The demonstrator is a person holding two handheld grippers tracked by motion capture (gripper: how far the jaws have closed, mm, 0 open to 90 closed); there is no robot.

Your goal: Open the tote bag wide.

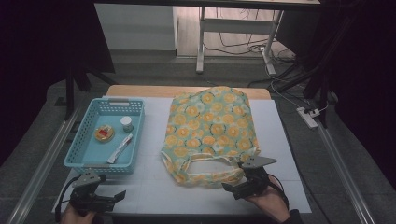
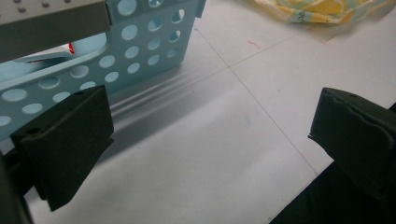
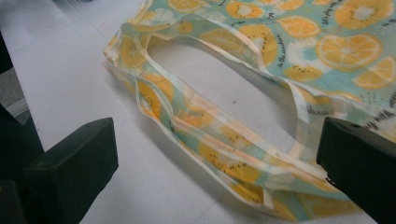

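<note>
A cloth bag [image 1: 210, 126] printed with orange slices lies flat on the white table, its handles [image 1: 205, 170] toward me. My right gripper [image 1: 237, 185] is open just beside the handles' right end; in the right gripper view the handle loop [image 3: 219, 135] lies between and ahead of the jaws. My left gripper [image 1: 116, 198] is open at the table's front left, below the light blue basket [image 1: 77, 154], over bare table. The basket holds a round orange-lidded tin [image 1: 104, 133], a small white jar [image 1: 126, 123] and a white tube [image 1: 120, 148].
The basket's perforated wall [image 2: 135, 51] stands close ahead of the left gripper. Metal rails run along both table sides. A desk frame and cables stand on the floor beyond the table, and a power strip [image 1: 307, 116] lies at the right.
</note>
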